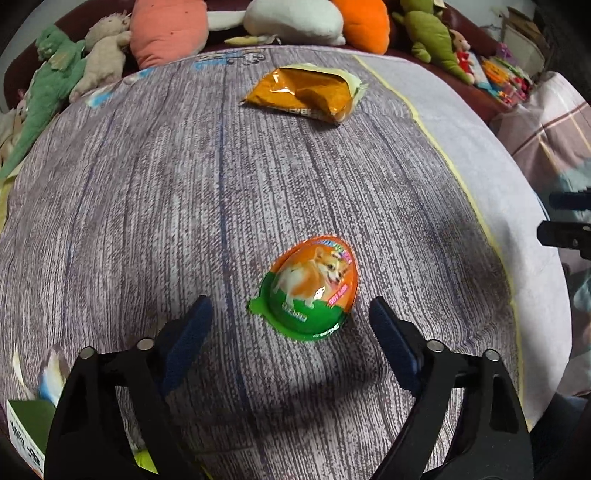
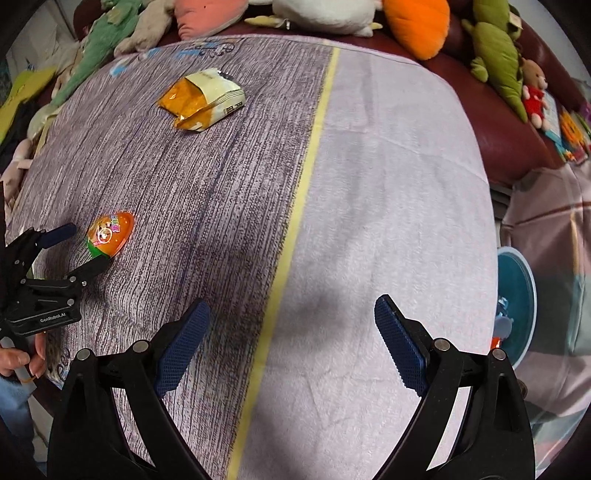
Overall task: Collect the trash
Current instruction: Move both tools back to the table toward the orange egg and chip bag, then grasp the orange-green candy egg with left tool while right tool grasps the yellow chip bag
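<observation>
Egg-shaped toy capsule is seen centre frame on the striped bedcover, between the released left gripper fingers, untouched. Orange snack wrapper lies upper centre. Right gripper is held released, empty.

Your left gripper hangs with its jaws spread either side of the egg-shaped dog-print capsule, not touching it. The capsule lies on the striped purple bed cover. An orange snack wrapper lies well beyond, near plush toys.
</observation>
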Motion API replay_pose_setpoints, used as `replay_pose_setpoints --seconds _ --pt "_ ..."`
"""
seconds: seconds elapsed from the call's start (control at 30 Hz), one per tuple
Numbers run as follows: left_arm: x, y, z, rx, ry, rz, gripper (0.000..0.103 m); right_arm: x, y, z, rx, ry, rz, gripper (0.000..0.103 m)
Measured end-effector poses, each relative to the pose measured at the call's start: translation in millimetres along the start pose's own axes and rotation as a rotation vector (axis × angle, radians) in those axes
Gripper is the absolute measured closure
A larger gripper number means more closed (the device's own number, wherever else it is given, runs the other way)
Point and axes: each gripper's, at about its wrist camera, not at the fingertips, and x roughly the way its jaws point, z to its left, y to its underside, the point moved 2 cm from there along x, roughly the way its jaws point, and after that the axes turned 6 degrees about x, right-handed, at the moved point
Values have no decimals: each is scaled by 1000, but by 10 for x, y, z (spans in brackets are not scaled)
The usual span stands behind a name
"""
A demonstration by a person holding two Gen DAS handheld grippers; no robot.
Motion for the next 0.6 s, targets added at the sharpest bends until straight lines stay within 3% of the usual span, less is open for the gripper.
replay_pose_setpoints --seconds 0.1,0.13,0.37,0.6 --pt "72 -15 -16 23 -11 6 43 59 -71 25 -4 -5 12 16" --pt "68 -20 -28 33 -22 -1 45 78 -105 29 -3 -10 14 16" --pt "-19 -187 239 -118 38 -58 47 205 -416 95 -13 -45 10 16" --pt "-76 -467 543 -222 23 -111 47 327 -1067 332 -73 -113 -4 16"
